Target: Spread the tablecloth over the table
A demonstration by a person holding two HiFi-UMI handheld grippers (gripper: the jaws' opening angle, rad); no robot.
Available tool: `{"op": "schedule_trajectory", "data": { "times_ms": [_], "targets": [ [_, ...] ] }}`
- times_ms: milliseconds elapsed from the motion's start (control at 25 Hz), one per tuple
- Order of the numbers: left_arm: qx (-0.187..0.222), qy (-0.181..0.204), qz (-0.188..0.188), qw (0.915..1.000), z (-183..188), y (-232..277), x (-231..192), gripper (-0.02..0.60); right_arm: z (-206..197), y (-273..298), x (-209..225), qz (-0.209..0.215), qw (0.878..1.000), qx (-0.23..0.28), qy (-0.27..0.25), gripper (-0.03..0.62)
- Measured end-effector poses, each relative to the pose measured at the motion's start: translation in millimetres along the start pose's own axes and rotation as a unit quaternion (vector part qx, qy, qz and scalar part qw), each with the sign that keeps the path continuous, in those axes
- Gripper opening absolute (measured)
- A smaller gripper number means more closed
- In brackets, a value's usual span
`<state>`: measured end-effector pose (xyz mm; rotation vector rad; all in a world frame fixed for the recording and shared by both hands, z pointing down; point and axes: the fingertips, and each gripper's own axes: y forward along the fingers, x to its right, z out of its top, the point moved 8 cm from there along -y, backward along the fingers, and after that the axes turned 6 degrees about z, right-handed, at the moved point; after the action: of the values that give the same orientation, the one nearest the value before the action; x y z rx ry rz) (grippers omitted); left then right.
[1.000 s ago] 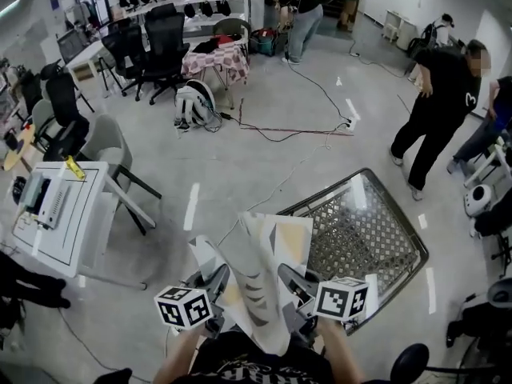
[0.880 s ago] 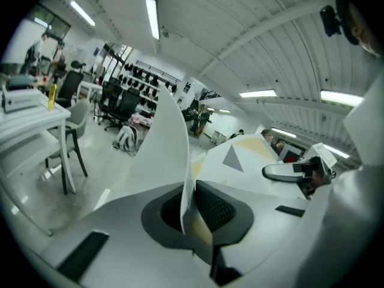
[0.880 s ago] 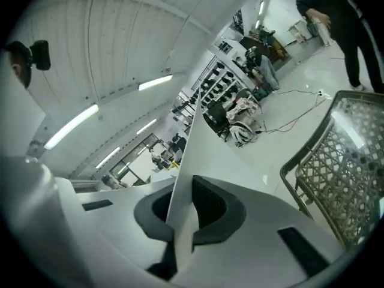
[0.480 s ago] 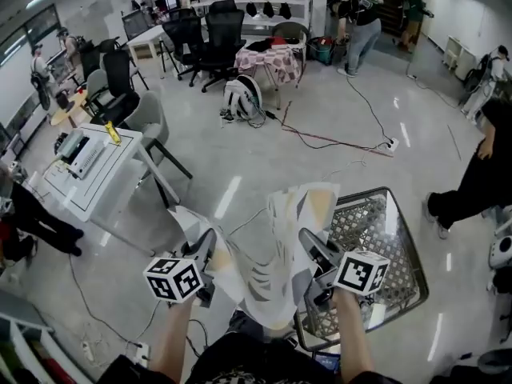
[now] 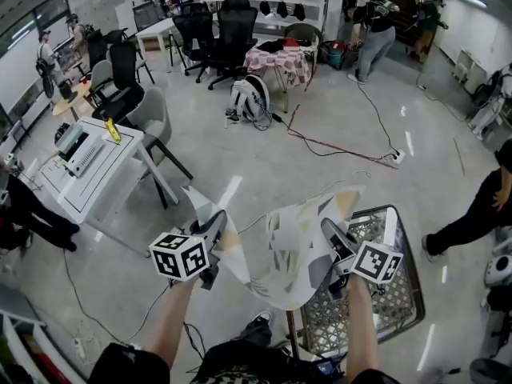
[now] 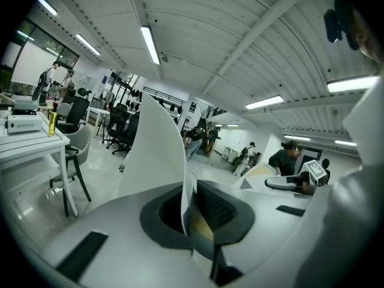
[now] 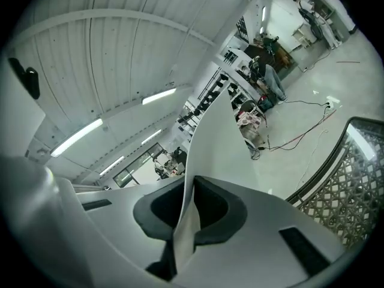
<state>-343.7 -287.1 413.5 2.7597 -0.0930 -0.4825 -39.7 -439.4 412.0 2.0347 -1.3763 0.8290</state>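
Two clamps hold it: the left hand-held gripper [image 5: 217,224] and right hand-held gripper [image 5: 331,230] each pinch shut on a top edge of the tablecloth [image 5: 280,258], which sags mid-air between them by the mesh surface's [image 5: 394,310] left edge; light, limp fabric, likely best held at its corners

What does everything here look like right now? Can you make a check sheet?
Surface: white table, no cloth on it yet; grey device on top.
Job's things: tablecloth up in the air, sagging between the grippers.
Clutter: wire mesh cart beside the person; backpack on the floor.
Grippers: left gripper and right gripper each pinch the tablecloth.
Cables: red cable, black cable across the floor.
Surroundings: office chairs, people standing about.
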Motion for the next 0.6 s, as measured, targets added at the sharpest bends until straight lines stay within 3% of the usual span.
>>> {"op": "schedule_trajectory", "data": {
  "times_ms": [240, 600],
  "targets": [
    [0.02, 0.01, -0.048, 0.9986, 43.5, 62.0, 3.5, 0.035, 54.2, -13.6, 37.2, -0.047, 0.994, 0.099, 0.018, 0.028],
    [0.053, -0.014, -0.159, 0.9857, 69.3, 137.4, 65.3, 0.035, 108.4, -107.4, 71.1, -0.157, 0.963, 0.218, 0.008, 0.028]
  ]
}}
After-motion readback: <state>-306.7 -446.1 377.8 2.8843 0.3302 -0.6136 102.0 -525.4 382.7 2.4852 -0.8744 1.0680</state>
